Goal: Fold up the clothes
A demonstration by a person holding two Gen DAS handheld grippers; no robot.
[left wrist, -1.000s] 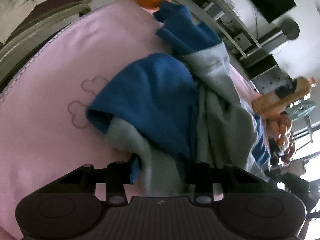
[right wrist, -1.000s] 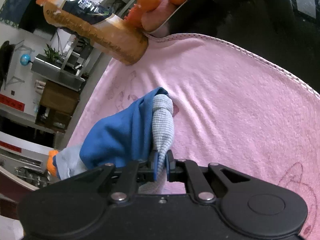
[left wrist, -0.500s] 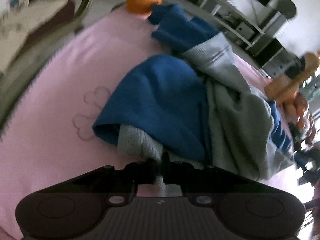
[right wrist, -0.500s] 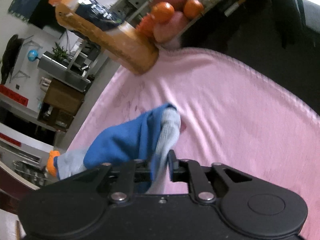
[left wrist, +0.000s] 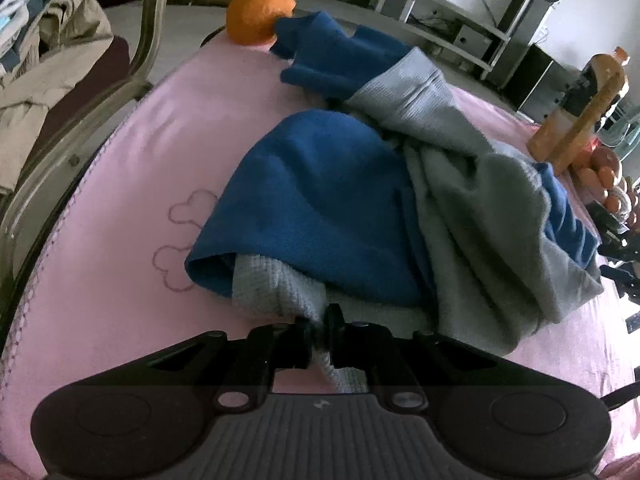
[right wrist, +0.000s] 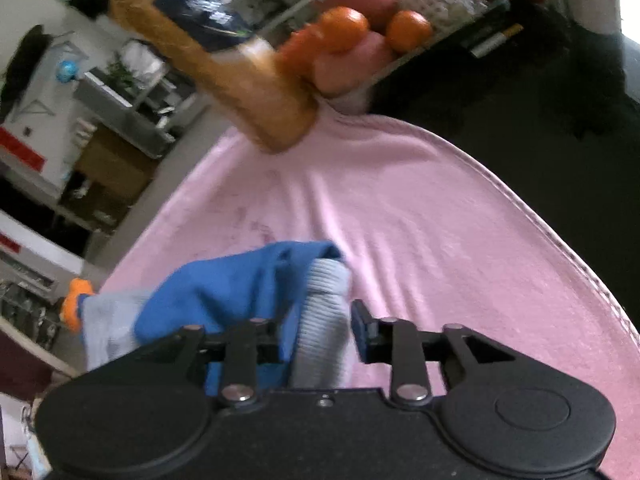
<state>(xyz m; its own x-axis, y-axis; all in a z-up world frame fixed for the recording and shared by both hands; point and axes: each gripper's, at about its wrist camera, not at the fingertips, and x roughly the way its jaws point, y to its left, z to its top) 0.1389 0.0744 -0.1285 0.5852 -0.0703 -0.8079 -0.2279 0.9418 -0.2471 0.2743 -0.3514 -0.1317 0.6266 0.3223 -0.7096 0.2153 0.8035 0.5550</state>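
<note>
A pink blanket [left wrist: 120, 184] is being used as the folding surface, and the blue and grey garment [left wrist: 320, 200] is lying crumpled across its middle, so that both ends can be reached from opposite sides. A juice bottle [left wrist: 580, 112] and a pile of fruit [right wrist: 360, 36] are being kept at the far edge of the blanket, well apart from the cloth, probably to leave room for folding. An orange [left wrist: 260, 16] is sitting at the other end, touching the blue sleeve [left wrist: 320, 52].

The left gripper [left wrist: 318, 326] is being held angled steeply down over the near edge of the garment, and its jaws are being kept clamped on the grey ribbed cuff [left wrist: 276, 288], judged to be for dragging that edge into a fold. The right gripper [right wrist: 318, 330] is also being pointed downward toward the blanket at the opposite end. Its jaws are being opened, with the other grey ribbed cuff [right wrist: 324, 308] lying between them; the right-hand pad is standing clear of the cloth, so that end is apparently being let go.
</note>
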